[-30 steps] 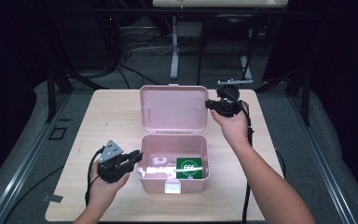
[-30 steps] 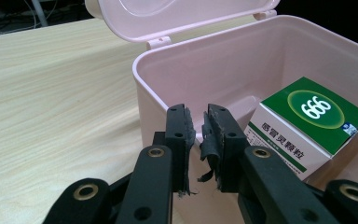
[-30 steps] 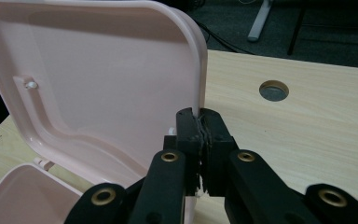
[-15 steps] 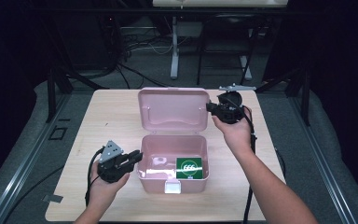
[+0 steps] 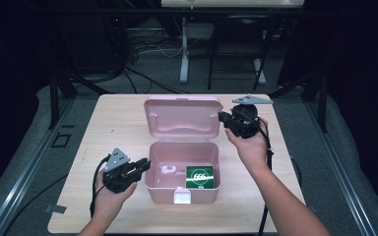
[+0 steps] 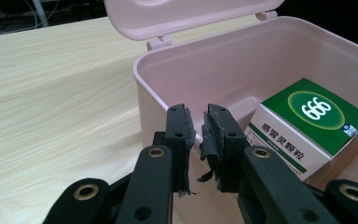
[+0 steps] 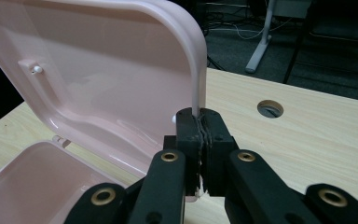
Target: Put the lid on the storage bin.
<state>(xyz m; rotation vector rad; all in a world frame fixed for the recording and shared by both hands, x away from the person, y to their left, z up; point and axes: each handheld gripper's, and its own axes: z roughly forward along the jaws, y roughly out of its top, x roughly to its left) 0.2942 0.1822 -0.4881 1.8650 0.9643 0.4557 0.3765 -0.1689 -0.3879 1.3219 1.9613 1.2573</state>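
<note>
- Dark room with cables on the floor surrounds a light wooden table (image 5: 113, 123).
- At its centre sits a pink box (image 5: 182, 172), its lid (image 5: 183, 117) raised at the far side.
- Inside, at the right, lies a green and white carton (image 5: 200, 177).
- Left gripper (image 5: 137, 169), just left of the box, has its jaws slightly parted, holding nothing.
- Right gripper (image 5: 225, 118) is clenched on the lid's right edge.

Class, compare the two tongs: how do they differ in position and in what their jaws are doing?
The right tongs are pinched on the side edge of the pink box's raised lid; the left tongs grip nothing, jaws slightly parted. The right sit beside the lid at the far side; the left sit near, beside the box body. Both are black and hand-held.
</note>
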